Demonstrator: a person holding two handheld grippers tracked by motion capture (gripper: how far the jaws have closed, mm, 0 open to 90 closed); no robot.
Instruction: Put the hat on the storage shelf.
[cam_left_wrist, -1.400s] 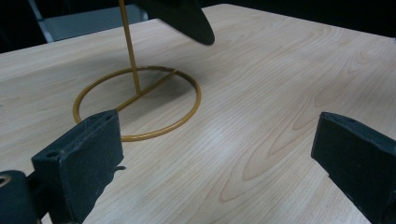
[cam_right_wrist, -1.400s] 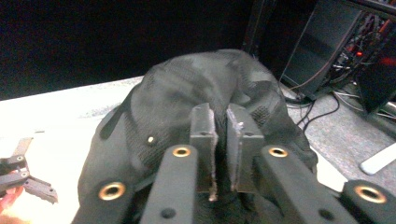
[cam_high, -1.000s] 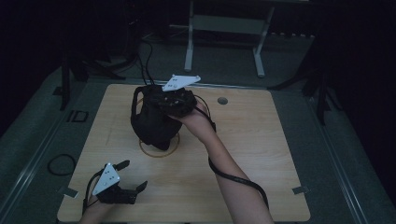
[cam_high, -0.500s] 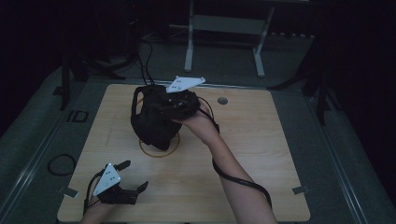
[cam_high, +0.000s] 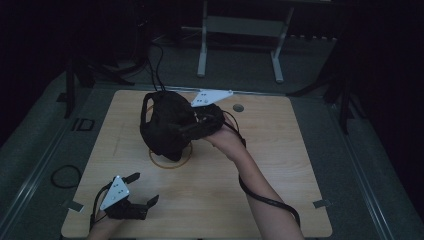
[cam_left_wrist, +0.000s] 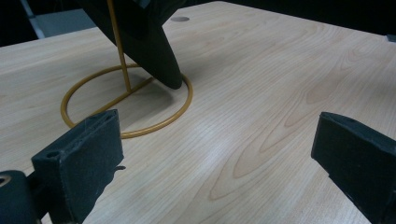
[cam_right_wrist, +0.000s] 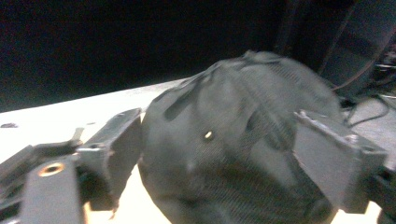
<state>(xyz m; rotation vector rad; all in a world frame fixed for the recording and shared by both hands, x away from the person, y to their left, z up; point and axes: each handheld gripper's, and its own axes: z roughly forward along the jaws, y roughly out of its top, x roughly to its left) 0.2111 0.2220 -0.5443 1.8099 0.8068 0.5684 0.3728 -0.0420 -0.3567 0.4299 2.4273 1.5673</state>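
Cap on stand, right gripper at the crown; left gripper parked.

Near left of the table (cam_high: 280, 165): left gripper (cam_high: 136, 192) rests low, fingers (cam_left_wrist: 79, 156) spread wide, nothing between them, well apart from the work. Mid-table: black cap (cam_high: 165, 127) hangs on a gold wire stand (cam_high: 170, 161), whose ring base lies flat on the table, brim tip pointing down inside the ring. Right gripper (cam_high: 192, 126) comes in from the cap's right; its fingers (cam_right_wrist: 114, 149) are spread either side of the crown, cap between them, contact not clear through the blur. Judged step: taking hold of the cap on the stand. Next move likely calls for pinching the crown fabric, then lifting straight up so the upright post clears without tipping the stand.
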